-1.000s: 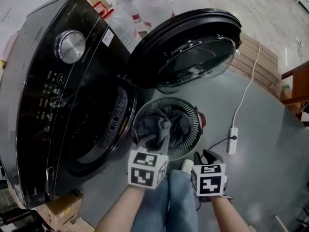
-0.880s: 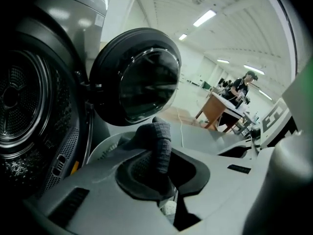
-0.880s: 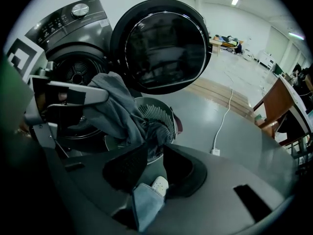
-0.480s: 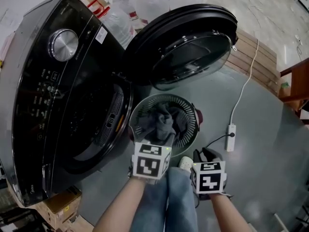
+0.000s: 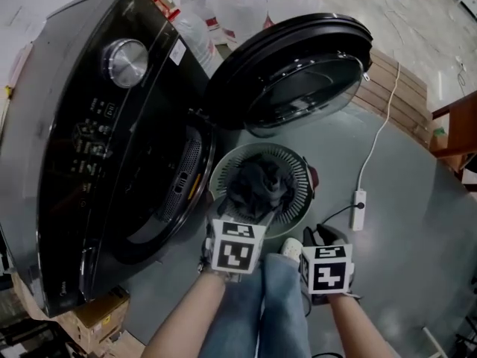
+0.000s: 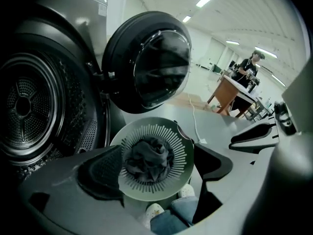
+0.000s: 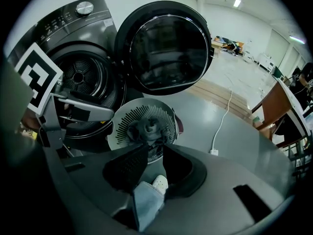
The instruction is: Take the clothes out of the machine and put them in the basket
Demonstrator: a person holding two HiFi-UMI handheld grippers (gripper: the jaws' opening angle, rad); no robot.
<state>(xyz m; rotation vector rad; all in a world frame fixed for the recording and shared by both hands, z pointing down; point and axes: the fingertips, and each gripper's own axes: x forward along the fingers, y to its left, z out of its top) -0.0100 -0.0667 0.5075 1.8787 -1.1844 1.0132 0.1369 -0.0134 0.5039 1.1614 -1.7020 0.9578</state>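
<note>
Lying heaped, the dark clothes [image 5: 259,189] sit in the basket [image 5: 298,168] before the open machine [image 5: 89,162] — that load is delivered. Above it, the left gripper [image 6: 156,173] has just been opening its jaws, nothing between them; the right gripper [image 7: 154,163] is barely parted, empty. Whether more remains in the drum [image 6: 24,106] — dark, partly cut off — I cannot tell.
</note>
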